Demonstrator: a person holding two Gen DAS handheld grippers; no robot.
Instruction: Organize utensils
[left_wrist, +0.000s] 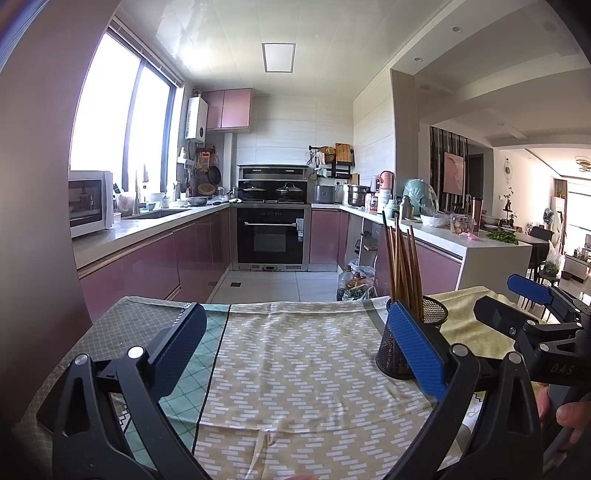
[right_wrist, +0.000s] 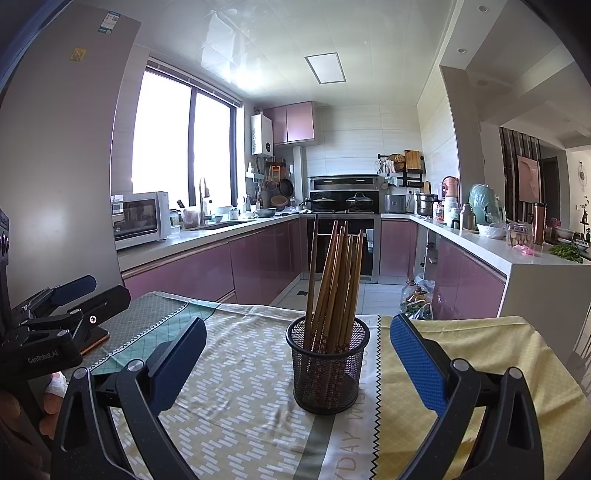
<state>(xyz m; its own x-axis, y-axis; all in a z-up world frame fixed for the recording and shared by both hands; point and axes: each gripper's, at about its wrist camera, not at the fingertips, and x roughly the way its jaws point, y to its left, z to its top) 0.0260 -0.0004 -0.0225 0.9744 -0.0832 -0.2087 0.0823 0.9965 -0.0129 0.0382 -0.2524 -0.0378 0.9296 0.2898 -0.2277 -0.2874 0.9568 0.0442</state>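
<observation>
Both grippers wide open over the worktop, nothing held.

Right gripper (right_wrist: 297, 363) has its jaws spread to either side of the mesh holder (right_wrist: 328, 363), which stands upright on the patterned cloth (right_wrist: 236, 413) just ahead, chopsticks (right_wrist: 334, 280) leaning inside it. Left gripper (left_wrist: 293, 354), equally spread, has the holder just beyond its right finger. No loose utensils show, so the job looks done; any further move should keep clear of the chopstick tops.
</observation>
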